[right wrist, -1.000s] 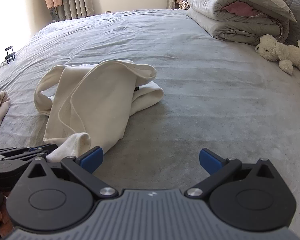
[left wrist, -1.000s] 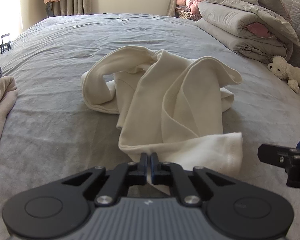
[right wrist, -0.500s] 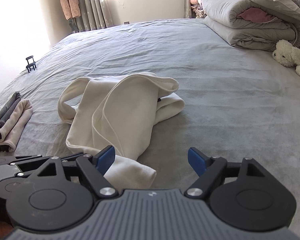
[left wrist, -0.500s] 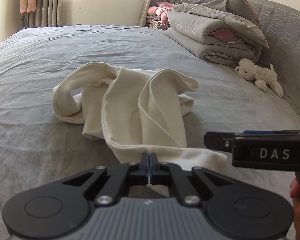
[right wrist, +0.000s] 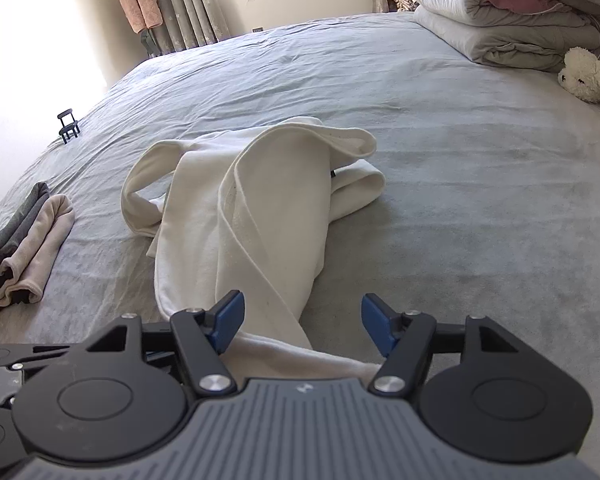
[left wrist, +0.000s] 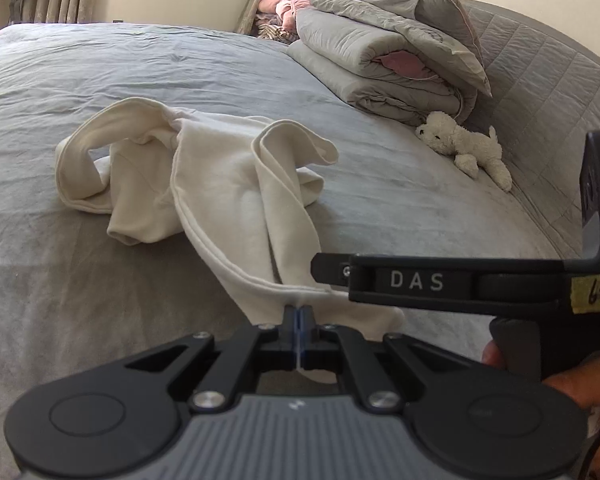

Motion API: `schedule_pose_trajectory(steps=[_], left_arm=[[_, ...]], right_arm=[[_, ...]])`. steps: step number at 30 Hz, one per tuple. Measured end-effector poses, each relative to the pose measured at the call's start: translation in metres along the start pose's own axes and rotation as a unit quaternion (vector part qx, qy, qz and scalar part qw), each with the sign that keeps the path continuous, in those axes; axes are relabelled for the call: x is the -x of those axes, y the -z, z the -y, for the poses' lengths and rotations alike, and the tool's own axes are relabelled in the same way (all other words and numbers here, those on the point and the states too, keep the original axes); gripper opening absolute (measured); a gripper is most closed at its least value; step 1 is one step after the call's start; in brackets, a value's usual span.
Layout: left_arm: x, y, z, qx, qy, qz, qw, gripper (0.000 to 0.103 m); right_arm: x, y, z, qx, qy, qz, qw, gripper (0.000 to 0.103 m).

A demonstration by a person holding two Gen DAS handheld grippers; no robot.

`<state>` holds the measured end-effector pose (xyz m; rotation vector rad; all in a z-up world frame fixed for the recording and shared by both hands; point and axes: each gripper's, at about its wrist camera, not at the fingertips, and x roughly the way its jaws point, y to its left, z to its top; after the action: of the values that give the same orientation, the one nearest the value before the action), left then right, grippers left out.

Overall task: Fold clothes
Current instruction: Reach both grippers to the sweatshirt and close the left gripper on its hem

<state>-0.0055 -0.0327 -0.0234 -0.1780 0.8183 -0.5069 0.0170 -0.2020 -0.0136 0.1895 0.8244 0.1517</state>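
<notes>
Fingers of your left gripper pinch the cream garment's hem; your right gripper is closing around the same hem, just right of it.

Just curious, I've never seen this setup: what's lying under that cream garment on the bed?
Only the grey bedcover shows around the cream garment, which is bunched in folds. Whatever lies beneath those folds is covered, so I cannot tell.
</notes>
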Motion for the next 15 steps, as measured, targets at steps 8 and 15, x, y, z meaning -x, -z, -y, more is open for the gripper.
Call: schedule_pose_trajectory(steps=[8, 15], left_arm=[[0.0017, 0.0042, -0.007, 0.004, 0.01, -0.002, 0.9999, 0.001], [0.001, 0.0046, -0.0067, 0.002, 0.01, -0.006, 0.9999, 0.001]], right_arm=[[-0.0107, 0.0021, 0.0022, -0.015, -0.02, -0.01, 1.0, 0.055], [-0.0051, 0.0006, -0.0047, -0.007, -0.037, 0.008, 0.999, 0.059]])
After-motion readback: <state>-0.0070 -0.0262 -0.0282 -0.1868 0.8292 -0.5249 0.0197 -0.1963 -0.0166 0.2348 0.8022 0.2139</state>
